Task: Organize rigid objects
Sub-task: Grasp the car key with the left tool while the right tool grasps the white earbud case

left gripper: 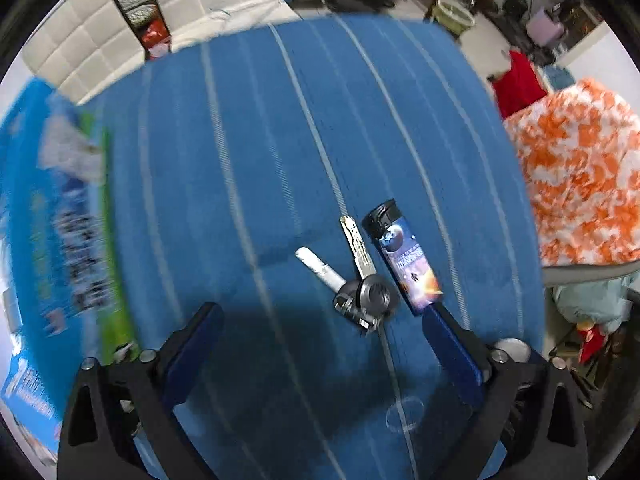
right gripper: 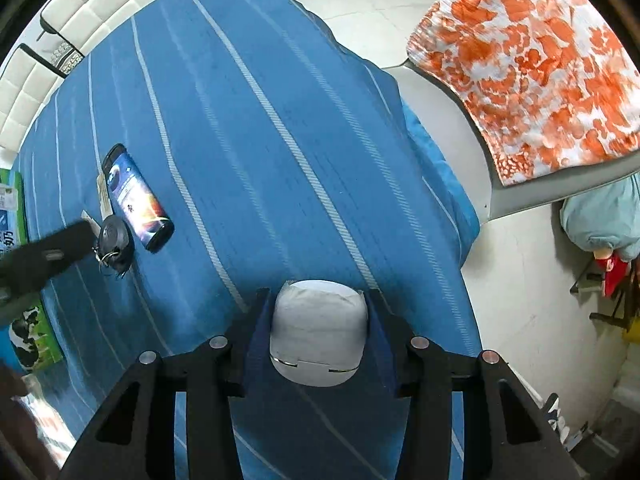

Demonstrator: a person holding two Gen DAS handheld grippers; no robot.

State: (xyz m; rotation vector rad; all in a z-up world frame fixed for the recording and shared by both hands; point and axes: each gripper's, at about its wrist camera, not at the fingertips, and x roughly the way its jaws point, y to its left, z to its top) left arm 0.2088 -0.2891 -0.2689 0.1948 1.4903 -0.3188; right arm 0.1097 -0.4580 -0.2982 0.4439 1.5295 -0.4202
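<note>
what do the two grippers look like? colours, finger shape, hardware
Both match. The left gripper and right gripper have matte black angular frames with triangular cutouts and round silver bolt heads at the pivots. The fingers are flat wedge-shaped plates faced with dark blue pads. No cables, markings or sleeves are visible in either wrist view.

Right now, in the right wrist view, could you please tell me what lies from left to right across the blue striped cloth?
Black key fob with keys → space-printed lighter → white rounded case held in the right gripper.
</note>
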